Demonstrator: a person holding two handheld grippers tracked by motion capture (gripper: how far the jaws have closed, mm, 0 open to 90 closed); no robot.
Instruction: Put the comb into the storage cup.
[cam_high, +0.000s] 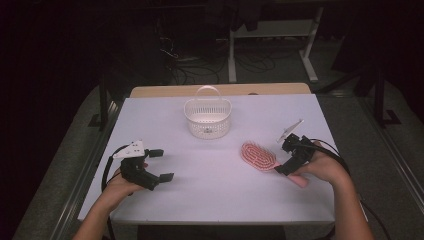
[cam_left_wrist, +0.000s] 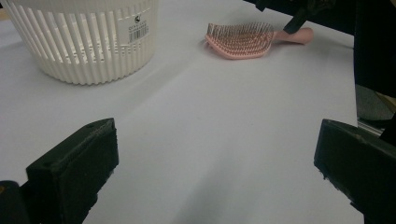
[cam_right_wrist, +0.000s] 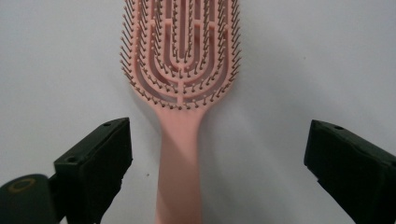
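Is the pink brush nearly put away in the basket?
Not yet. Nothing looks done: the pink brush lies on the table. The right tool is open with the handle between its jaws. Gripping, lifting, probably into the white basket, remains. The left tool waits open.

small sticker with a barcode and round logo on the white slatted plastic basket (cam_left_wrist: 88, 42), print way too tiny to read

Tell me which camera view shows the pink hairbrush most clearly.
The right gripper view: the hairbrush lies bristles up, handle between the open jaws. In the high view it is small, beside the right tool. The left gripper view shows it farther off.
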